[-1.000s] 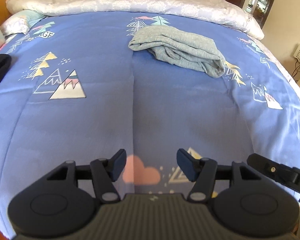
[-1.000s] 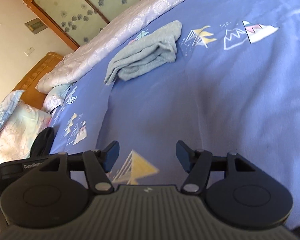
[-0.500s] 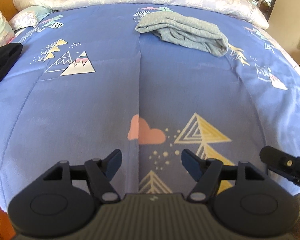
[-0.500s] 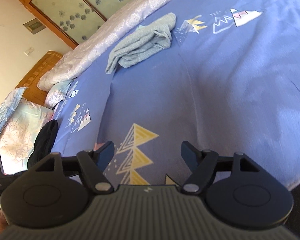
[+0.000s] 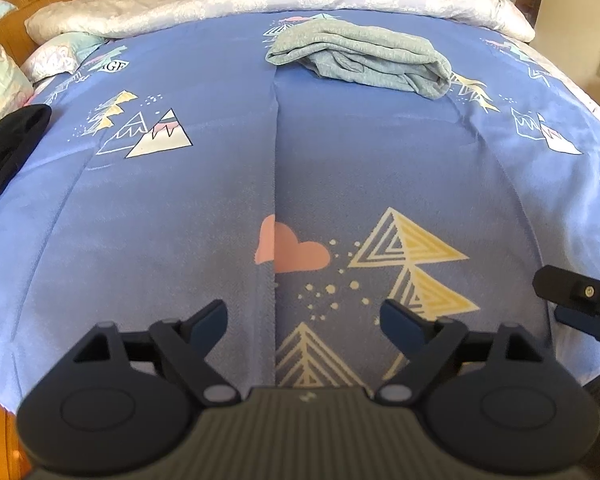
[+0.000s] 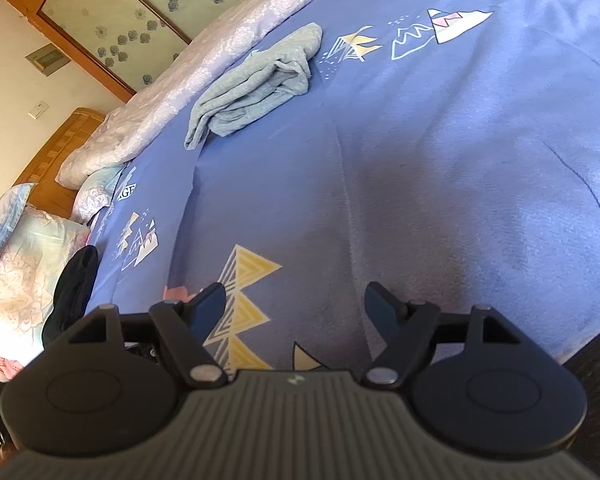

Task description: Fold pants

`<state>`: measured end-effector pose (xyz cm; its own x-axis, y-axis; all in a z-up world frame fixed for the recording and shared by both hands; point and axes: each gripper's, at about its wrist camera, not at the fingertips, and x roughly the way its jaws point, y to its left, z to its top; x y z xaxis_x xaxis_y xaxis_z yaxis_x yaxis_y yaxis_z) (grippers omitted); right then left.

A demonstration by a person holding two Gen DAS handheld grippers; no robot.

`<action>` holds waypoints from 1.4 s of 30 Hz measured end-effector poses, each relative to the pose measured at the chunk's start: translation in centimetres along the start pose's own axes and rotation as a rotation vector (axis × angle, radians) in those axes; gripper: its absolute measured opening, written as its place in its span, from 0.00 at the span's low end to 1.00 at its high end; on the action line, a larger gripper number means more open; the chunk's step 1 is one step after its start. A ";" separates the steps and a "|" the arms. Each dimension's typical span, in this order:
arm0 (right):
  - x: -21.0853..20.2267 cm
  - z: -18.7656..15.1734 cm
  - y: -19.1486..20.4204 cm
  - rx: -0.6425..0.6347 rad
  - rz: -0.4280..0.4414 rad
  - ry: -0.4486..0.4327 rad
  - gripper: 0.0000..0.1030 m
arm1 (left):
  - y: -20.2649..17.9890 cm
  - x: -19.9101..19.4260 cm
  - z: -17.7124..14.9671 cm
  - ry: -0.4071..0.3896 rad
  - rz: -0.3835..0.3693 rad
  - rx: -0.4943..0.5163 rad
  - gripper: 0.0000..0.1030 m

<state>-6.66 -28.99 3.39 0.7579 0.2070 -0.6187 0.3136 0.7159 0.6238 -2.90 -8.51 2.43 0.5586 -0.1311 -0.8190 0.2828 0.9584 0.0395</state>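
In the left wrist view, the left tool (image 5: 302,316) is hovering spread wide and empty over the blue bed (image 5: 180,220). The gray pants (image 5: 360,60) are lying folded at the far side, near the white quilt (image 5: 260,4). A black garment (image 5: 8,140) is sitting at the left edge.

In the right wrist view, the right tool (image 6: 294,300) is likewise gaping empty, well apart from the pants (image 6: 256,84).

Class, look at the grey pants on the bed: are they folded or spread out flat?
Folded. The pants lie as a compact, layered bundle with a rolled edge on the blue bedspread, no legs stretched out. Both grippers are open and away from them.
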 end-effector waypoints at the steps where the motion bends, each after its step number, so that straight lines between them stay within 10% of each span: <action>1: 0.0 0.0 0.0 0.003 -0.001 0.000 0.76 | 0.0 0.0 0.0 -0.004 0.005 0.005 0.85; 10: 0.1 -0.4 0.0 0.006 -0.010 0.005 0.77 | 0.2 0.2 -0.3 -0.004 0.039 0.013 1.00; 42: 0.2 -1.2 2.7 -0.072 -0.105 -0.046 0.86 | 1.1 0.5 -0.7 0.032 0.063 0.000 1.00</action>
<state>-6.29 -26.19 4.38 0.7489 0.0985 -0.6553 0.3523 0.7784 0.5196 -2.83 -7.31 1.63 0.5501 -0.0619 -0.8328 0.2480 0.9644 0.0921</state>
